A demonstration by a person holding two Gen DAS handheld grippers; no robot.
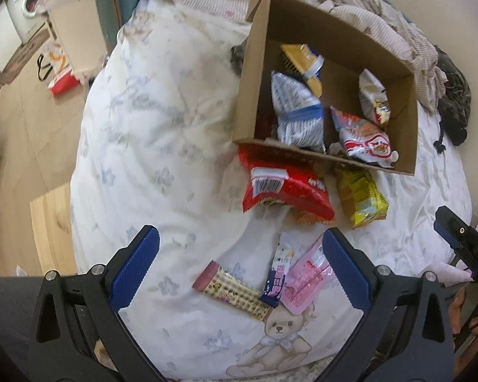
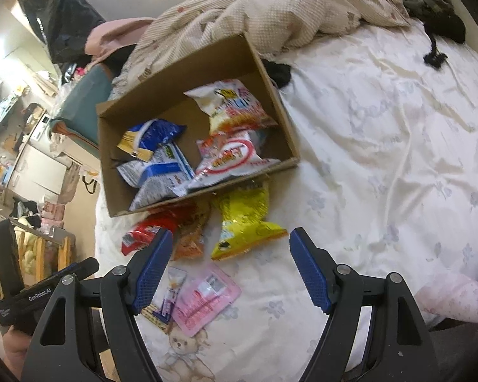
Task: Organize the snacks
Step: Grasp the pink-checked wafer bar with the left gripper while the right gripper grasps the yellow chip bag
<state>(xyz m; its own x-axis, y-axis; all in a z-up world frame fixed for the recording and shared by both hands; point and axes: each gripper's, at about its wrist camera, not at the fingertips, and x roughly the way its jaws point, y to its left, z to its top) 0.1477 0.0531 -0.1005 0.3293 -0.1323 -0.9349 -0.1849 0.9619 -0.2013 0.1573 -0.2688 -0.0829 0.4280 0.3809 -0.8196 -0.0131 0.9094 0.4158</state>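
Bed quilt (image 2: 382,146), cardboard box (image 2: 280,95) edge, loose snacks (image 2: 242,222)

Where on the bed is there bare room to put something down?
Bare sheet lies left of the cardboard box and red packet, toward the bed's edge. It is crowded in front of the box, around the yellow packet and pink pouch.

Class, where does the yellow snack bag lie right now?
On the bedsheet, just outside the cardboard box, right of the red bag: yellow snack bag.
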